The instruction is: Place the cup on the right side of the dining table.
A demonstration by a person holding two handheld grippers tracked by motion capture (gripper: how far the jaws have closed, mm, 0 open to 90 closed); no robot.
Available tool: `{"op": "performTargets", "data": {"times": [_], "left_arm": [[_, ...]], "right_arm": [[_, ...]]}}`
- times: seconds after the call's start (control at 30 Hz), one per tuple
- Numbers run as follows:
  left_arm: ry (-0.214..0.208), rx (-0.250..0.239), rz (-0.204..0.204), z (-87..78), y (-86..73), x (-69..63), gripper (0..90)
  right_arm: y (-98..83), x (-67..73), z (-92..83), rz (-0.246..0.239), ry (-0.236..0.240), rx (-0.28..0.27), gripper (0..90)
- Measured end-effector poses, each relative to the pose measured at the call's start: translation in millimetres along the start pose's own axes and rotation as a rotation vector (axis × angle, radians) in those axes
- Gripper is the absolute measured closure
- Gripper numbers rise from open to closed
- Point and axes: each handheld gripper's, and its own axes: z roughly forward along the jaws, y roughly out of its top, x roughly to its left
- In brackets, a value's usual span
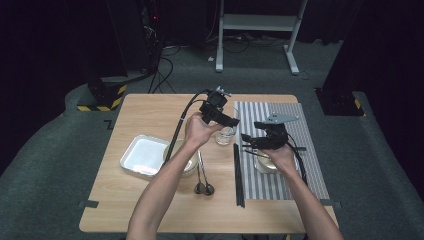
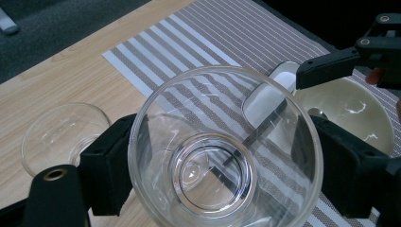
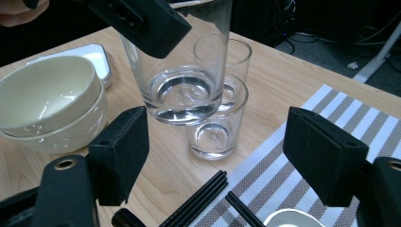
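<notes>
Your left gripper (image 2: 213,165) is clasping a clear glass (image 2: 222,151) by its rim, lifting it above the table edge of the striped mat (image 2: 198,42). Your right gripper (image 3: 217,156) is hanging released just beside it, nothing between its pads, facing a second glass (image 3: 220,123) standing on the wood.

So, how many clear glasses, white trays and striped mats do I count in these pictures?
Clear drinking glasses: 2
White rectangular tray: 1
Grey-and-white striped place mat: 1
Total: 4
</notes>
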Motion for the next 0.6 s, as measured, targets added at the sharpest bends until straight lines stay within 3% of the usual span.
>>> {"op": "performTargets", "data": {"times": [0.6], "left_arm": [[-0.021,0.011,0.002,10.7,4.3,-5.8,18.4]], "right_arm": [[8.9,1.8,17.3,-0.01,0.026,0.017,19.1]]}}
